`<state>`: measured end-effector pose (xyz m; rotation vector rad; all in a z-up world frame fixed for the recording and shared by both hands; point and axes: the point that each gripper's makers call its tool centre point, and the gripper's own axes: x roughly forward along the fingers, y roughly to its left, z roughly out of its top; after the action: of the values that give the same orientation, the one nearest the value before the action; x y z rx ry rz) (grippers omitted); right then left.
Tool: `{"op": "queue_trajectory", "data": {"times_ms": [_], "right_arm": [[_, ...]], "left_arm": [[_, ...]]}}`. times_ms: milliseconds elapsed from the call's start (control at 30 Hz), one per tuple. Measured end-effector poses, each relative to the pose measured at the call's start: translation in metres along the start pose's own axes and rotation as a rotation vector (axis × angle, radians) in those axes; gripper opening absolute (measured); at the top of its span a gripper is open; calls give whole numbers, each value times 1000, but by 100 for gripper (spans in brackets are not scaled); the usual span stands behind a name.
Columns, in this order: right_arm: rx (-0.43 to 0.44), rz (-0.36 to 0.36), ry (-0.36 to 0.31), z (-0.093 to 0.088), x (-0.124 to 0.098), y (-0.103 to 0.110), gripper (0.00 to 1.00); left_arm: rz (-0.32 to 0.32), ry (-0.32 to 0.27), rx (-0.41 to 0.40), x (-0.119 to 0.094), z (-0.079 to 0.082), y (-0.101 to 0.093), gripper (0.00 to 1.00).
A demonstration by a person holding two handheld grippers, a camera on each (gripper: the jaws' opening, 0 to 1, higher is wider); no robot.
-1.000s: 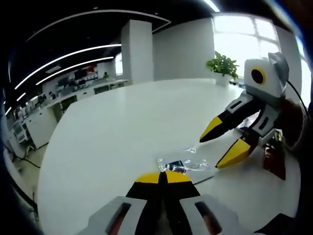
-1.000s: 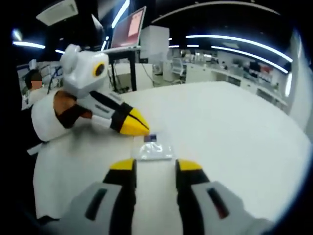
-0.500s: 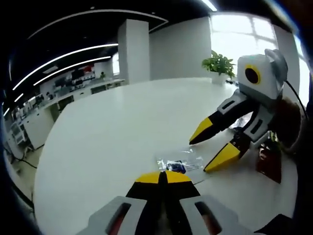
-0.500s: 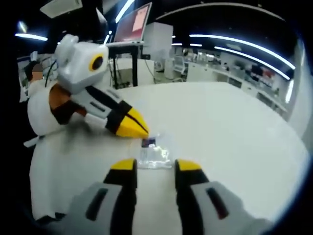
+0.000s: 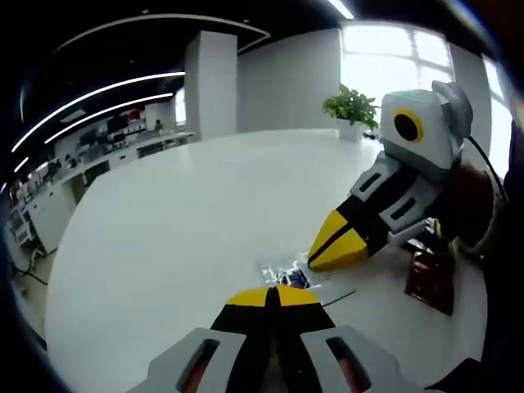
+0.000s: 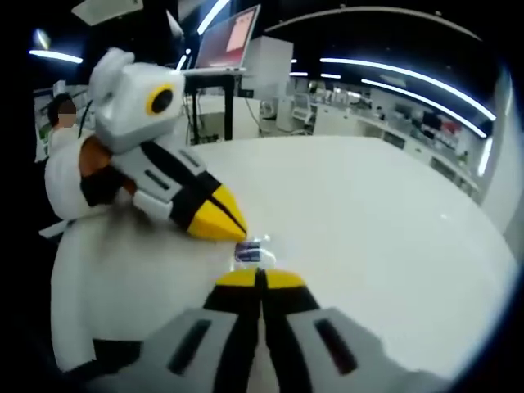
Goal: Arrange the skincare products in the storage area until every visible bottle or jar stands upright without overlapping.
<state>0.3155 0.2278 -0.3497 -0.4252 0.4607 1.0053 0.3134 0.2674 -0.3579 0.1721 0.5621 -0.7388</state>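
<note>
In my left gripper view, my left gripper (image 5: pixel 274 296) has its yellow-tipped jaws pressed together with nothing visibly between them, sitting low over the white table (image 5: pixel 188 213). Just beyond those tips lies a small clear plastic sachet (image 5: pixel 288 274) with a dark blue patch in it, flat on the tabletop. My right gripper (image 5: pixel 337 244) reaches in from the right, its jaws brought together and the tips resting right at the far edge of the sachet; whether they actually pinch the plastic I cannot tell. Near it, at the right, a dark red packet (image 5: pixel 429 280) lies on the table, and a potted plant (image 5: pixel 353 110) stands at the far edge by the bright window. In my right gripper view, the right gripper (image 6: pixel 259 281) shows its jaws closed tip to tip, with the sachet (image 6: pixel 250 251) just ahead of them and touching or nearly so. The left gripper (image 6: pixel 219 225) comes in from the left there, jaws together, its tips just beside the sachet on the table (image 6: pixel 377 221).
</note>
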Motion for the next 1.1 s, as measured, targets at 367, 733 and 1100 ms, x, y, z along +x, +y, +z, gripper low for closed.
{"op": "queue_trajectory", "data": {"times_ms": [367, 733, 1100], "right_arm": [[31, -25, 5, -11, -14, -5, 0], [74, -40, 2, -21, -31, -10, 0], [124, -51, -10, -32, -49, -12, 0]], "left_arm": [[-44, 10, 65, -2, 1, -25, 0], [-125, -14, 40, 4, 6, -46, 0], [-179, -6, 65, 10, 10, -62, 0]]}}
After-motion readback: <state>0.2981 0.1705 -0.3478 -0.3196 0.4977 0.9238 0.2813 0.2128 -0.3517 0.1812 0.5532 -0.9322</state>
